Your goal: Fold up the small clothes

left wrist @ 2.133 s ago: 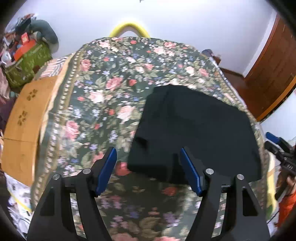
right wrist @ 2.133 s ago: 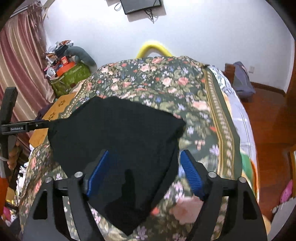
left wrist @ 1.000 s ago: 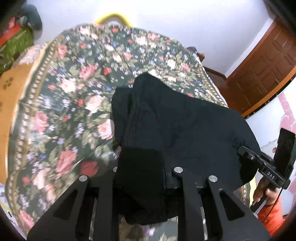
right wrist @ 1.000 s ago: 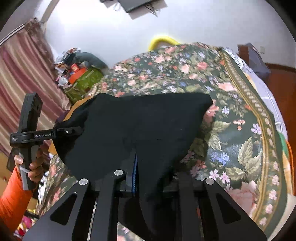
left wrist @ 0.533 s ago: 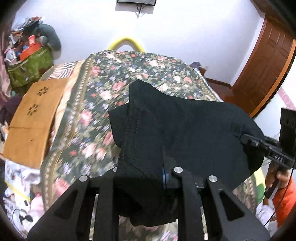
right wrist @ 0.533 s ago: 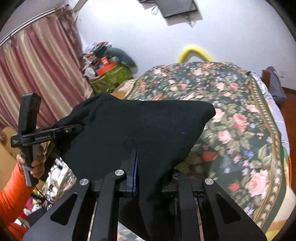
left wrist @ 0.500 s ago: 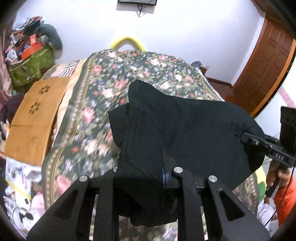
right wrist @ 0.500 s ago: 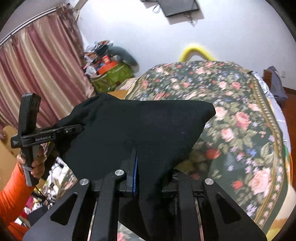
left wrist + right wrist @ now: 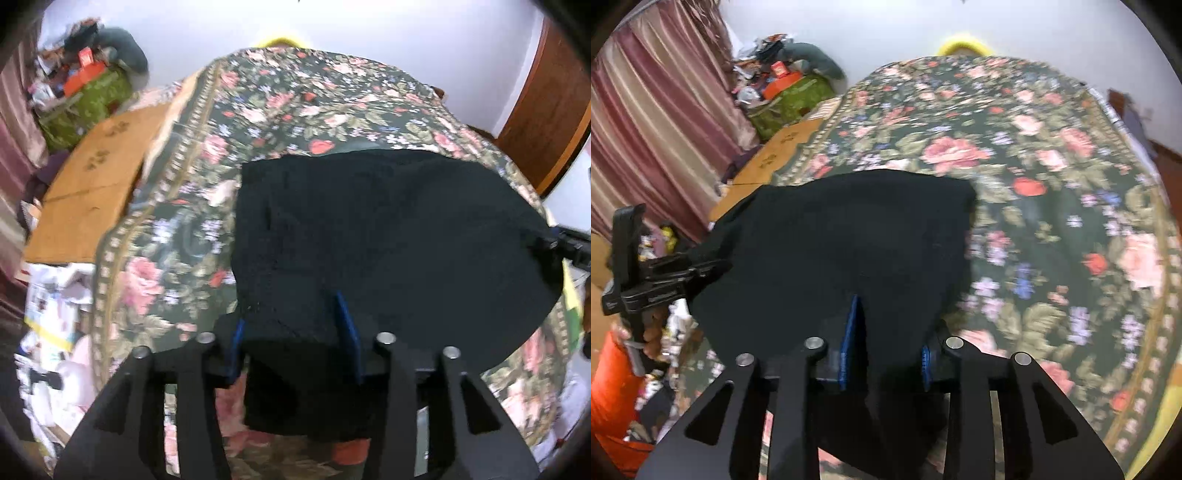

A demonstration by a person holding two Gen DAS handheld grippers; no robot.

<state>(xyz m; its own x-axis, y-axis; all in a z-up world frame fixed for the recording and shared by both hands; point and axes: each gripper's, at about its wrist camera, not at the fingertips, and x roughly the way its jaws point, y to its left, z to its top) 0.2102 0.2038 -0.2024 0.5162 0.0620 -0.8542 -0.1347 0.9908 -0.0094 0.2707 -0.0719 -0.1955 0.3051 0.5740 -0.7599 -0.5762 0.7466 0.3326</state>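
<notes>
A black garment (image 9: 388, 236) lies spread over the near part of the flowered bedspread (image 9: 295, 96). My left gripper (image 9: 293, 332) has its blue pads parted, with the garment's near left edge bunched loosely between them. In the right wrist view the same garment (image 9: 849, 236) fills the lower left. My right gripper (image 9: 886, 343) also has its jaws parted with the cloth's near right edge draped between them. The tip of the right gripper shows at the garment's right corner in the left wrist view (image 9: 565, 247). The left gripper shows at its left corner in the right wrist view (image 9: 665, 273).
An orange wooden board (image 9: 88, 188) lies left of the bed. A green bag with clutter (image 9: 88, 96) stands at the far left. A brown wooden door (image 9: 550, 107) is at the right. Striped pink curtains (image 9: 653, 110) hang at the left. Papers lie on the floor (image 9: 55, 310).
Both grippers have come down with the raised garment onto the bedspread and their jaws have parted. The cloth now lies lower and flatter.
</notes>
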